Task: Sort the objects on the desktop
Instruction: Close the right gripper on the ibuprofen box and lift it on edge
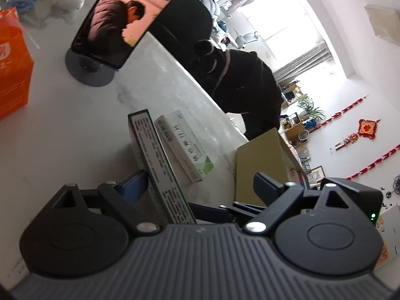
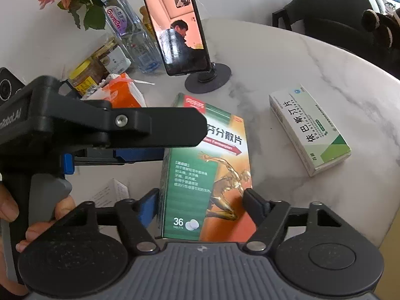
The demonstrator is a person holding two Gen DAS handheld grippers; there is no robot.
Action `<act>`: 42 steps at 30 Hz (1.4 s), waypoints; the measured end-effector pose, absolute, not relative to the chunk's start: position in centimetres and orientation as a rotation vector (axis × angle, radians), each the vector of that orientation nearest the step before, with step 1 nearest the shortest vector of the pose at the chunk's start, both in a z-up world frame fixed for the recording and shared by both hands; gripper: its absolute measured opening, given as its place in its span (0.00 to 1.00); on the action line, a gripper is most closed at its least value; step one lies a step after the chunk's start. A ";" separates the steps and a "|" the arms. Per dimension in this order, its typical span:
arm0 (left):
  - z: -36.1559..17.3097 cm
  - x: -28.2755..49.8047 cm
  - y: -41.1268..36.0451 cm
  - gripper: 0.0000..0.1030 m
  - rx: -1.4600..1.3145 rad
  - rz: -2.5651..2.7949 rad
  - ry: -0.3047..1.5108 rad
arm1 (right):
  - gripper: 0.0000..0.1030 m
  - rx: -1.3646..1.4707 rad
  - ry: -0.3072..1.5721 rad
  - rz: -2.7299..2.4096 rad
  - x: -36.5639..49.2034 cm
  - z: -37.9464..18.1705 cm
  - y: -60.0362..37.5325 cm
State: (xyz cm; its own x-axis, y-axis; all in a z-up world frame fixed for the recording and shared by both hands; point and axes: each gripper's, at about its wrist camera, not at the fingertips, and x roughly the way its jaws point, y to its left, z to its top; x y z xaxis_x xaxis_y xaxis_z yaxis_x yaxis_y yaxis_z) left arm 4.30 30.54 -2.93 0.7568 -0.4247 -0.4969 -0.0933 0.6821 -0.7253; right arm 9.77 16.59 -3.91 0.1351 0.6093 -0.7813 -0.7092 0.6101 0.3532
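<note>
1. My right tongs [image 2: 201,201] are pinching the green tablet box [image 2: 207,175] at its near end; one pad appears to sit against each long side.
2. My left tongs [image 1: 200,178] are spread wide. In the right wrist view they come in from the left at the box's far half, and the blue pad lies against the box's side. The other finger [image 1: 261,180] stands well apart from it.
3. The box is tipped up off the marble table [image 2: 275,57], face showing.
4. Risk: the grip is on one end only. If the left pad pushes sideways, the box could pivot between my right pads or slip out.
5. Risk: a swing to the right could knock the white medicine box [image 2: 310,130], which lies flat near the table's right edge.
6. Risk: the phone on its stand [image 2: 175,25] is just beyond the box. A far reach could topple it.
7. Containers:
   - A brown cardboard box [image 1: 260,160] stands at the table edge; I cannot see its contents.
   - The orange tissue box [image 2: 122,95], far left, has tissue poking out.
   - The yellow-lidded jar [image 2: 85,75] holds something dark that I cannot identify.
   - The water bottle [image 2: 125,25] looks nearly clear.
</note>
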 end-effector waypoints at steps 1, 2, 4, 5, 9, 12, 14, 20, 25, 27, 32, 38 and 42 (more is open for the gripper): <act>-2.8 4.4 30.4 0.89 -0.810 -0.210 0.700 | 0.65 -0.107 1.068 0.960 9.8 -3.8 16.5; -2.6 4.4 30.3 0.89 -0.807 -0.216 0.696 | 0.63 -0.103 1.067 0.960 9.9 -3.6 16.3; -2.4 4.7 29.9 0.89 -0.804 -0.228 0.688 | 0.59 -0.097 1.065 0.956 10.0 -3.4 16.0; -2.3 4.8 29.8 0.89 -0.803 -0.233 0.685 | 0.56 -0.092 1.064 0.953 10.1 -3.3 15.9; -2.2 5.2 29.2 0.89 -0.796 -0.255 0.675 | 0.50 -0.083 1.057 0.938 10.4 -3.0 15.4; -2.2 5.1 29.2 0.89 -0.795 -0.249 0.667 | 0.47 -0.089 1.050 0.919 10.6 -2.9 15.2; -2.3 5.0 29.4 0.89 -0.803 -0.238 0.664 | 0.46 -0.097 1.040 0.903 10.8 -2.8 15.1; -2.6 4.4 30.5 0.89 -0.820 -0.202 0.649 | 0.39 -0.103 1.031 0.877 11.4 -2.9 15.3; -2.5 3.9 31.2 0.89 -0.816 -0.159 0.635 | 0.37 -0.135 1.012 0.834 11.8 -2.8 16.3; -2.5 3.5 31.6 0.89 -0.821 -0.147 0.632 | 0.37 -0.163 1.002 0.822 11.8 -2.8 16.8; -2.6 3.0 32.1 0.89 -0.816 -0.119 0.628 | 0.31 -0.208 0.996 0.781 12.0 -3.2 17.7; -2.5 2.5 32.2 0.89 -0.797 -0.100 0.626 | 0.25 -0.223 0.992 0.756 12.2 -3.4 18.1; -2.7 2.5 32.2 0.89 -0.798 -0.099 0.632 | 0.22 -0.231 0.970 0.740 12.1 -3.2 18.1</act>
